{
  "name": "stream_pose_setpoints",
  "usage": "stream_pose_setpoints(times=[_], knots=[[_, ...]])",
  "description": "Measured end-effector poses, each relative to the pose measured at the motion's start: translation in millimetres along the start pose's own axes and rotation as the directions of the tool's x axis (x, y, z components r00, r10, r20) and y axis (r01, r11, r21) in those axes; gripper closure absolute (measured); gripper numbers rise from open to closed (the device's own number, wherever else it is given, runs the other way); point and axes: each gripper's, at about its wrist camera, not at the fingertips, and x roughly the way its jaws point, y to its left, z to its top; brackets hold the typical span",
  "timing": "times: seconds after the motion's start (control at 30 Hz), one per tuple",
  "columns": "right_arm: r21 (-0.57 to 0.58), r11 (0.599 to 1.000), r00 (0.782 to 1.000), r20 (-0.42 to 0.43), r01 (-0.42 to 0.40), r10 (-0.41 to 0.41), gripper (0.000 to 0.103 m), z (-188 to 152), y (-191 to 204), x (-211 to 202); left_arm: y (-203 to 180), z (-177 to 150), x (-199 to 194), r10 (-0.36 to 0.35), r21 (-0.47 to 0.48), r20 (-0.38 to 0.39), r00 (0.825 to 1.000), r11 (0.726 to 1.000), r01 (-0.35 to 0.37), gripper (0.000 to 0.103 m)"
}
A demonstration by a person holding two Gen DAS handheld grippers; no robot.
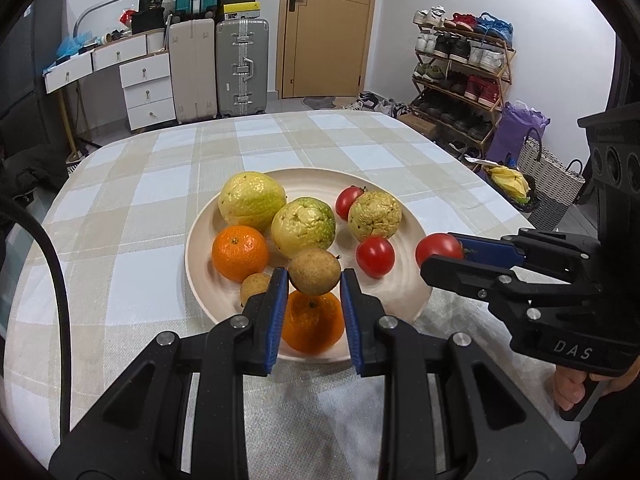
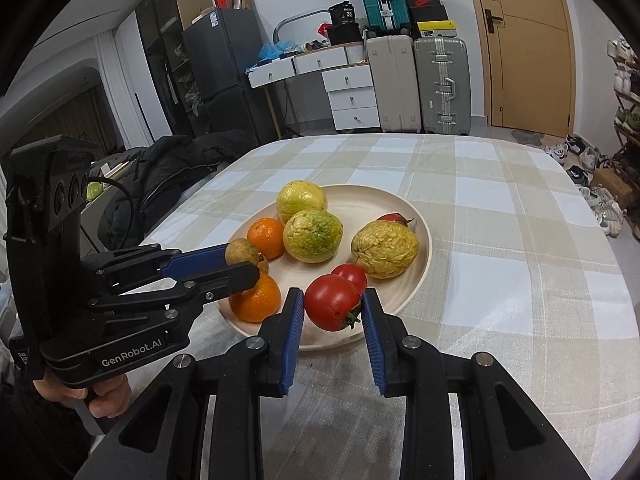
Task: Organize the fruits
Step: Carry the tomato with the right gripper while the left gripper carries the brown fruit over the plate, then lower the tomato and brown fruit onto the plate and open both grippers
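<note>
The left gripper point(image 1: 314, 280) pinches a small brown round fruit point(image 1: 315, 272) above the near orange mandarin point(image 1: 313, 326) on the beige round plate point(image 1: 400, 200). The right gripper point(image 2: 333, 307) clamps a red tomato point(image 2: 333, 307) over the near rim. Only the left view shows three tomatoes; the right view hides the furthest point(image 2: 394, 218) behind a wrinkled yellow fruit point(image 2: 385, 249).

Fruit crowds the plate point(image 1: 404, 216); its far rim stays bare. Open desk point(image 2: 500, 240) surrounds it, passable on every side.
</note>
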Motion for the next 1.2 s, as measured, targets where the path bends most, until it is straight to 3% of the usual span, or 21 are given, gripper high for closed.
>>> stream_pose_setpoints(times=[0.63,1.2], knots=[[0.017,1.0,0.999,-0.046,0.005,-0.004,0.073,5.2,-8.1,24.9,-9.0,6.8,30.1,0.003,0.029,-0.037,0.999,1.0,-0.002,0.079],[0.023,1.0,0.998,-0.06,0.004,-0.003,0.073,2.6,-8.0,28.8,-11.3,5.4,32.2,0.038,0.05,-0.031,0.999,0.998,-0.037,0.079]])
